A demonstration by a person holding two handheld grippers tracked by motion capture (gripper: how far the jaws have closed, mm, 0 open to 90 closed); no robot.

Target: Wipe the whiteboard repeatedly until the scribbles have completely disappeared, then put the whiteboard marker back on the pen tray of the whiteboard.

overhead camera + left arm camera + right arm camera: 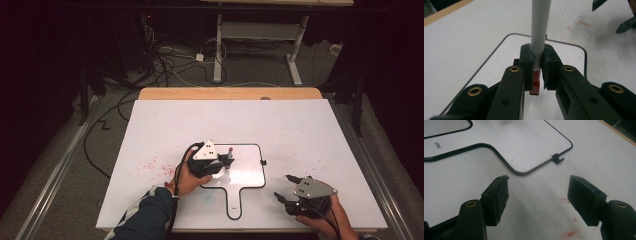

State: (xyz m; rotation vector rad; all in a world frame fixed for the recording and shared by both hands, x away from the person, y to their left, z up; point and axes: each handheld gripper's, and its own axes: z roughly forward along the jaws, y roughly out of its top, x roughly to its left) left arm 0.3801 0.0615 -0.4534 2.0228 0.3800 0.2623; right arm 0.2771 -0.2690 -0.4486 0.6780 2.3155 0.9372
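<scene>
A marker (230,151) with a white barrel (540,30) and a red end (536,83) is clamped between the pads of my left gripper (226,161) (536,53). The gripper holds it over a small white board (245,172) (506,57) that has a black rim and a handle toward the table's front. My right gripper (283,187) (537,187) stands open to the right of the board's handle, low over the table, with nothing between its pads. The board's corner and its small clip (557,158) lie ahead of it.
A large white sheet (300,130) covers the table, with a wooden edge (230,93) at the far side. Red smears (155,165) (570,233) mark the sheet left of the board and near the right gripper. Cables and a desk frame lie on the floor beyond.
</scene>
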